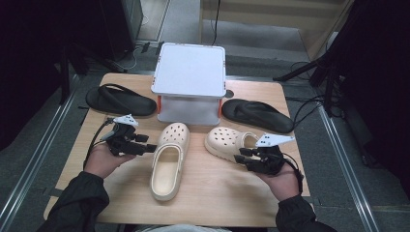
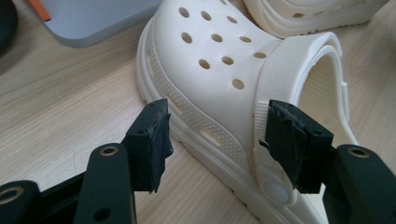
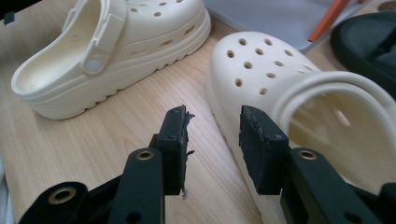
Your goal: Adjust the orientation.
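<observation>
on the worktop point(image 1: 87, 145): two cream clogs sit mid-surface, two black sandals lie farther back at either side of a white box.
left clog point(image 1: 168, 159): lies lengthwise, toe toward the box, heel opening toward the person; sole flat on the wood.
right clog point(image 1: 227, 143): lies crosswise, toe toward the left clog, apart from it by a strip of bare wood.
left tongs point(image 1: 149, 147): spread wide, gripping nothing; jaws stand either side of the left clog's side wall near the strap rivet, seemingly lined up to take that rim.
right tongs point(image 1: 239, 156): parted by a narrow gap, gripping nothing; set just beside the right clog's near wall, likely the same intent.
white box point(image 1: 189, 67): raised lid on orange posts; judged a possible shelf for the footwear, not certain.
black sandals point(image 1: 120, 99): left one overhangs the worktop's far left corner slightly.
open room: bare wood lies along the near edge, ample for sliding; the box front crowds both toes.
</observation>
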Tool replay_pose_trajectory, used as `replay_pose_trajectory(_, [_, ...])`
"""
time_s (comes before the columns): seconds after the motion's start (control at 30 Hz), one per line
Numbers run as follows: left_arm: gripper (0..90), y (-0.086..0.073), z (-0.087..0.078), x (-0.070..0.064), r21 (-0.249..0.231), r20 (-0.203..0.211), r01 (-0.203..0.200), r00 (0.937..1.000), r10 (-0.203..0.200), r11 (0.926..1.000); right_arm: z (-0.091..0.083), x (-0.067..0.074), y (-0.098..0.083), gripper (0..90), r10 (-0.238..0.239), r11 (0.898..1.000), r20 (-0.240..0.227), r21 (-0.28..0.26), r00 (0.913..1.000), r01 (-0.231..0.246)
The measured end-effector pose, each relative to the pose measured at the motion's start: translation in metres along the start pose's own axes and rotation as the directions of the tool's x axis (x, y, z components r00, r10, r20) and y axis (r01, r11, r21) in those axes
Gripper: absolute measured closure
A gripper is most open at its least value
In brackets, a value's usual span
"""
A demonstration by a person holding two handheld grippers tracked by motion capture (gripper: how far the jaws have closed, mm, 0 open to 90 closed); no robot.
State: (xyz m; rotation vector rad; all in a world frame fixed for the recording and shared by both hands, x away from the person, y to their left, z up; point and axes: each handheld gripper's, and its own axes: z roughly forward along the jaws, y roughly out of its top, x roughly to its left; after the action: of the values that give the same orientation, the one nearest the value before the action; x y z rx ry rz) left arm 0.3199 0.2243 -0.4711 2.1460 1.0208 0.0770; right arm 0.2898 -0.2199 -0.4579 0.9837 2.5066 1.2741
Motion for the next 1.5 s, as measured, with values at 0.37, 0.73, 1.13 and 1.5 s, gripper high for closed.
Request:
replay_pose_trajectory(0.37, [41.1,0.003,0.004,0.004,-0.01,-0.014,-0.009,0.9999,0.009,0.9999,-0.006,-0.016,-0.012,61.7,0.033,0.999,0.062,-0.006,0.9975,-0.032])
replay_pose_trajectory(0.73, [41.0,0.001,0.004,0.002,-0.012,-0.018,-0.01,0.9998,0.01,0.9999,0.021,-0.026,-0.012,62.8,0.01,0.998,0.053,0.069,0.9985,-0.014])
replay_pose_trajectory(1.13, [40.7,-0.006,-0.001,-0.001,-0.014,-0.02,0.0,0.9998,0.0,0.9999,0.048,-0.039,-0.001,77.0,-0.044,0.991,-0.058,0.128,0.9974,0.051])
replay_pose_trajectory(1.5, [41.1,-0.011,-0.007,-0.003,-0.022,-0.035,0.009,0.9993,-0.01,0.9997,0.047,-0.028,0.016,78.2,-0.033,0.993,-0.08,0.109,0.9962,0.042])
